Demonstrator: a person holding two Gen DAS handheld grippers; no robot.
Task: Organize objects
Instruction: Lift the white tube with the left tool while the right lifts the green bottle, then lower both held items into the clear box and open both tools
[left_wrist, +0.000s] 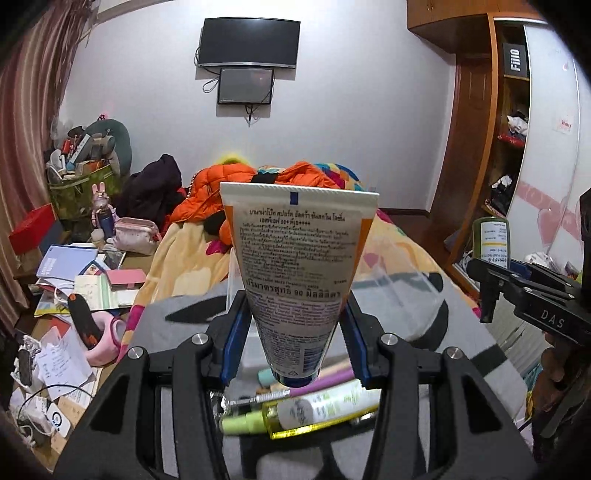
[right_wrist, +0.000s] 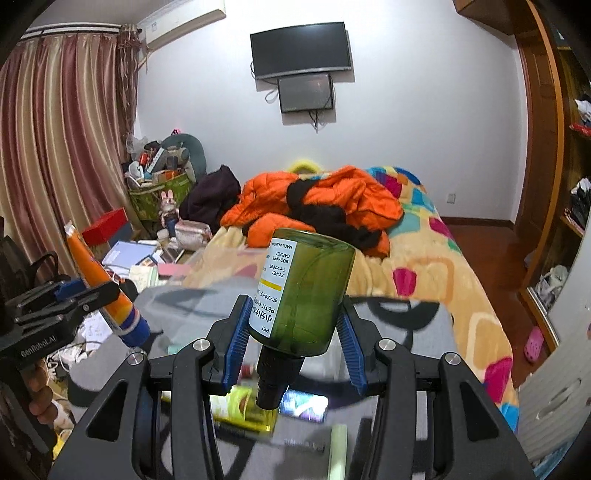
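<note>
**Lifting a tube and a bottle clear of the bed**

Holding two toiletries above a grey cloth (left_wrist: 461, 332) on the bed (right_wrist: 436, 266), over a clear box (left_wrist: 255, 350) of loose bottles. Best done by keeping both items steady and setting each down gently, without squeezing harder. Left gripper (left_wrist: 295, 332) partly closed, pinching a sunscreen tube (left_wrist: 297, 258), cap end towards the camera. Right gripper (right_wrist: 291, 332) partly closed, pinching a green bottle (right_wrist: 306, 291) by its body, black neck towards the camera.

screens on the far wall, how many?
2. A large curved monitor is mounted high; a smaller screen sits directly below it, cables dangling. Both look dark. No others visible.
</note>
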